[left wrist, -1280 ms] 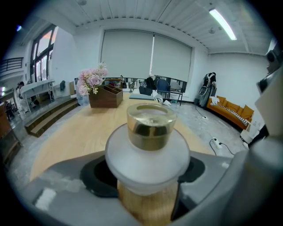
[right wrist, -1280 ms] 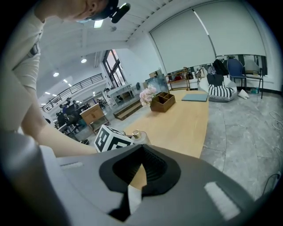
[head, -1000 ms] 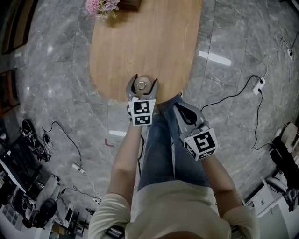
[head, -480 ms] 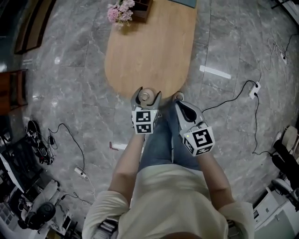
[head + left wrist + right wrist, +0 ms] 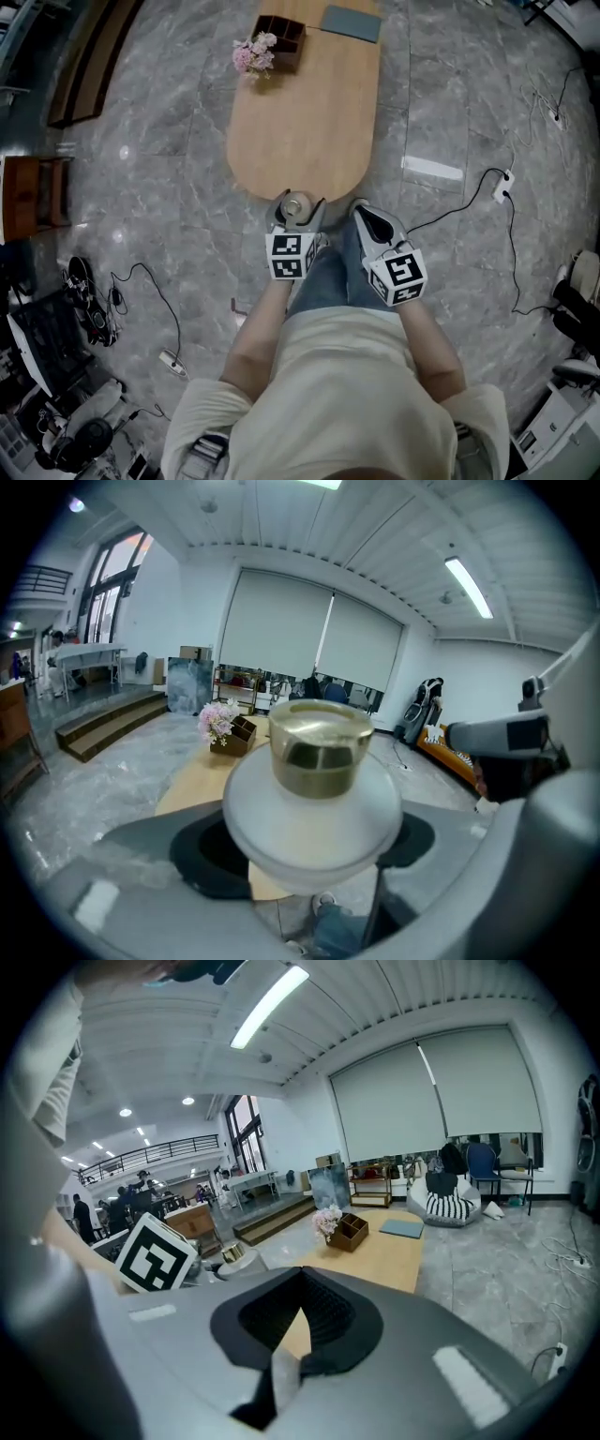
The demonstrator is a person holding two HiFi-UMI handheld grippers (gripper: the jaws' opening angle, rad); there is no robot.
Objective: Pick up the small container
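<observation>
The small container (image 5: pixel 314 794) is a round frosted white jar with a gold cap (image 5: pixel 321 744). My left gripper (image 5: pixel 295 208) is shut on it and holds it in the air, just off the near end of the wooden table (image 5: pixel 305 122); the jar's gold top (image 5: pixel 294 207) shows between the jaws in the head view. In the left gripper view the jar fills the middle, with both jaws tight on its sides. My right gripper (image 5: pixel 367 217) is shut with nothing in it, held to the right of the left one above the person's legs.
At the table's far end stand pink flowers (image 5: pixel 251 53), a brown wooden box (image 5: pixel 280 36) and a grey-blue pad (image 5: pixel 351 22). Cables and a power strip (image 5: pixel 504 181) lie on the marble floor to the right; equipment and cables (image 5: pixel 84 291) crowd the lower left.
The person has stepped back from the table: the table's near edge has drawn away and more of its far end shows. Both grippers came back with the body, the left still holding the jar.
</observation>
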